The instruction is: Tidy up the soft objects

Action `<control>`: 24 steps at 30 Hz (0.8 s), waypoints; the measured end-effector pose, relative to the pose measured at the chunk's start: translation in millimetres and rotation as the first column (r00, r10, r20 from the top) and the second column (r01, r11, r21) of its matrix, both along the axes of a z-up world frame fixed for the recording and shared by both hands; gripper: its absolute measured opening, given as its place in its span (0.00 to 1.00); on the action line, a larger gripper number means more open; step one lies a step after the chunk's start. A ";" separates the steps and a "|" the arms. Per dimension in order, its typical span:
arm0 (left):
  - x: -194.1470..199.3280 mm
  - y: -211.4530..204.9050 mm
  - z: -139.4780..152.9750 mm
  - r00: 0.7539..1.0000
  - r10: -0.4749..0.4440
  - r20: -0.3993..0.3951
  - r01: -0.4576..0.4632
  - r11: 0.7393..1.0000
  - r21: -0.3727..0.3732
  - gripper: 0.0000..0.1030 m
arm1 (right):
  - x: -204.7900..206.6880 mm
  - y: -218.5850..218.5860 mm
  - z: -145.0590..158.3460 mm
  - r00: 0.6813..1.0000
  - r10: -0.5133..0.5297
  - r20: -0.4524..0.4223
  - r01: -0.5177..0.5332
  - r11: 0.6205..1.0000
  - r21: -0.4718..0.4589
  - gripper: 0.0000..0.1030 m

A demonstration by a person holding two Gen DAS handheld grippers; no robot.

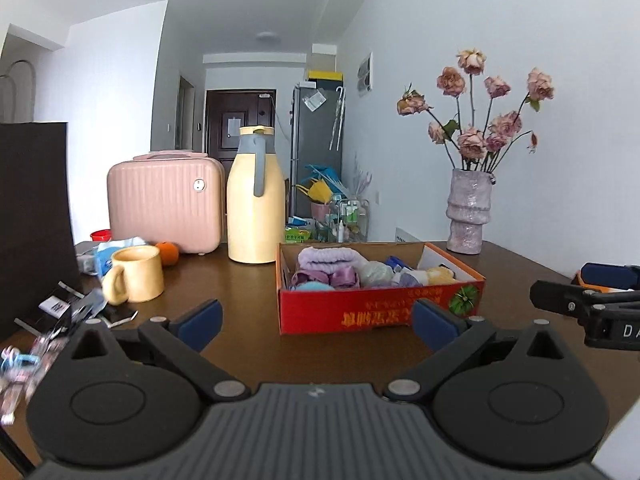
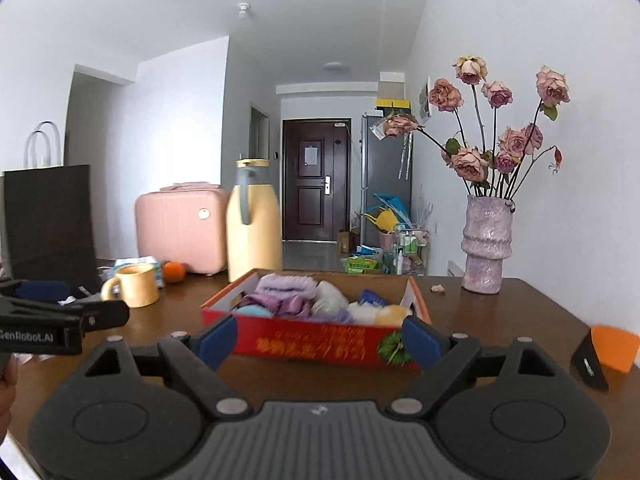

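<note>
1. Broadly, the dark wooden tabletop (image 1: 248, 280) carries a red cardboard box (image 1: 376, 312) at its middle, with a yellow flask (image 1: 256, 200) behind it.
2. Soft objects (image 2: 316, 300) (lilac towel, pastel puffs) already lie inside the box; none shows loose outside it.
3. Left claw (image 1: 316, 324) and right claw (image 2: 316, 340) both gape wide, empty, short of the box; approach slowly, level, one side each.

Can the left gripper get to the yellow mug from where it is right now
Probably yes. The left gripper is open and empty, and the yellow mug stands ahead and to its left on bare table. Nothing stands between them; the orange and pink case sit behind it.
</note>
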State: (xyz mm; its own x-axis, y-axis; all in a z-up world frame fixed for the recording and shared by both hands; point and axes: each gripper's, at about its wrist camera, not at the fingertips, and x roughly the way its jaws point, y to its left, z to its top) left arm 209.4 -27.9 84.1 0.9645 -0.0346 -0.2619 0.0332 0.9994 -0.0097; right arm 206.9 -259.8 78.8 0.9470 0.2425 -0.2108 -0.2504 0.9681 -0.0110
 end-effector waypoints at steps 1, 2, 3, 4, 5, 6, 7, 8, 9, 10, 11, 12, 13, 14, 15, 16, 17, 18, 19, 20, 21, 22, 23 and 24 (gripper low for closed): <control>-11.1 1.0 -2.4 1.000 0.007 0.008 -0.007 1.000 -0.009 1.00 | -11.5 0.5 -2.9 1.000 -0.003 0.005 0.003 1.000 0.003 0.86; -22.1 2.0 -5.6 1.000 0.009 0.013 -0.009 1.000 -0.016 1.00 | -21.6 0.8 -5.6 1.000 0.002 0.009 -0.002 1.000 0.001 0.87; -33.4 2.0 -8.5 1.000 0.009 0.017 -0.009 1.000 -0.014 1.00 | -29.1 1.4 -8.4 1.000 0.007 0.012 -0.007 1.000 -0.001 0.88; -43.1 1.5 -10.4 1.000 0.012 0.021 -0.012 1.000 -0.009 1.00 | -38.7 1.8 -10.7 1.000 0.011 0.018 -0.011 1.000 0.001 0.88; -53.4 0.8 -11.9 0.999 0.008 0.031 -0.008 1.000 0.000 1.00 | -47.5 1.7 -12.3 1.000 0.013 0.021 -0.013 1.000 0.005 0.89; -61.9 0.4 -12.8 0.999 0.004 0.039 -0.004 1.000 0.009 1.00 | -56.1 1.9 -13.4 1.000 0.017 0.021 -0.017 1.000 0.007 0.89; -71.6 0.3 -13.3 0.999 0.003 0.047 -0.004 1.000 0.014 1.00 | -64.5 2.2 -14.5 1.000 0.022 0.021 -0.022 1.000 0.007 0.89; -80.8 0.1 -13.3 0.998 0.002 0.056 -0.003 1.000 0.015 1.00 | -72.8 2.9 -15.2 1.000 0.022 0.022 -0.022 1.000 0.008 0.89; -87.9 0.2 -13.4 0.998 -0.001 0.058 0.000 1.000 0.013 1.00 | -79.5 3.2 -15.6 0.999 0.022 0.023 -0.022 1.000 0.011 0.91; -95.5 0.7 -14.0 0.998 -0.007 0.059 0.006 1.000 0.013 1.00 | -87.9 3.5 -17.6 0.999 0.027 0.022 -0.027 0.999 0.018 0.92; -103.1 1.5 -15.2 0.998 -0.013 0.060 0.012 1.000 0.017 1.00 | -95.0 4.6 -19.6 0.999 0.031 0.019 -0.031 0.999 0.023 0.92; -110.6 1.9 -16.7 0.998 -0.008 0.057 0.007 1.000 0.024 1.00 | -102.6 6.2 -22.1 0.999 0.033 0.018 -0.033 0.999 0.024 0.92; -118.8 2.6 -18.7 0.998 0.000 0.062 -0.002 0.999 0.035 1.00 | -111.1 8.3 -25.6 0.999 0.034 0.016 -0.034 0.999 0.027 0.92; -127.6 3.5 -20.5 0.997 0.007 0.071 -0.010 0.999 0.043 1.00 | -118.2 10.4 -28.4 0.999 0.039 0.017 -0.040 0.999 0.022 0.92; -135.4 4.7 -21.7 0.997 0.018 0.072 -0.021 0.999 0.042 1.00 | -124.6 12.8 -31.7 0.999 0.042 0.016 -0.043 0.999 0.011 0.92; -142.9 5.6 -23.7 0.997 0.017 0.076 -0.019 0.999 0.033 1.00 | -129.2 14.7 -34.0 0.999 0.041 0.009 -0.041 0.999 0.005 0.92; -149.8 6.4 -26.3 0.997 0.006 0.080 -0.009 0.999 0.031 1.00 | -132.4 16.1 -36.7 0.999 0.038 -0.003 -0.038 0.999 0.005 0.92; -154.4 6.4 -28.1 0.997 0.009 0.077 -0.011 0.999 0.035 1.00 | -134.7 16.9 -39.1 0.999 0.039 -0.016 -0.039 0.999 0.013 0.92; -158.5 6.0 -30.6 0.997 0.014 0.078 -0.017 0.999 0.036 1.00 | -136.5 17.1 -41.4 0.999 0.038 -0.028 -0.038 0.999 0.022 0.92; -161.7 5.3 -33.2 0.997 0.015 0.078 -0.018 0.999 0.038 1.00 | -138.7 17.4 -43.6 0.999 0.034 -0.039 -0.033 0.999 0.029 0.92; -165.9 3.9 -36.4 0.997 0.017 0.074 -0.021 0.999 0.047 1.00 | -141.9 18.0 -46.0 0.998 0.026 -0.048 -0.024 0.999 0.037 0.92; -169.4 3.2 -39.2 0.997 0.018 0.073 -0.022 0.998 0.054 1.00 | -146.7 18.4 -49.1 0.998 0.019 -0.054 -0.017 0.999 0.045 0.92; -174.0 2.8 -42.4 0.997 0.021 0.071 -0.025 0.998 0.058 1.00 | -150.9 18.6 -52.0 0.998 0.015 -0.060 -0.012 0.999 0.049 0.92; -178.1 3.4 -45.8 0.998 0.026 0.063 -0.030 0.998 0.056 1.00 | -154.4 18.8 -54.3 0.998 0.008 -0.069 -0.005 0.999 0.050 0.92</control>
State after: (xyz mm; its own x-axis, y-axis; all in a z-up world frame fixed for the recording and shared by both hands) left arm 31.3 -24.5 38.3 0.9793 0.0058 -0.2024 0.0040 0.9988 0.0483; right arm 52.5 -241.0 24.5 0.9288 0.2603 -0.2637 -0.2550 0.9654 0.0546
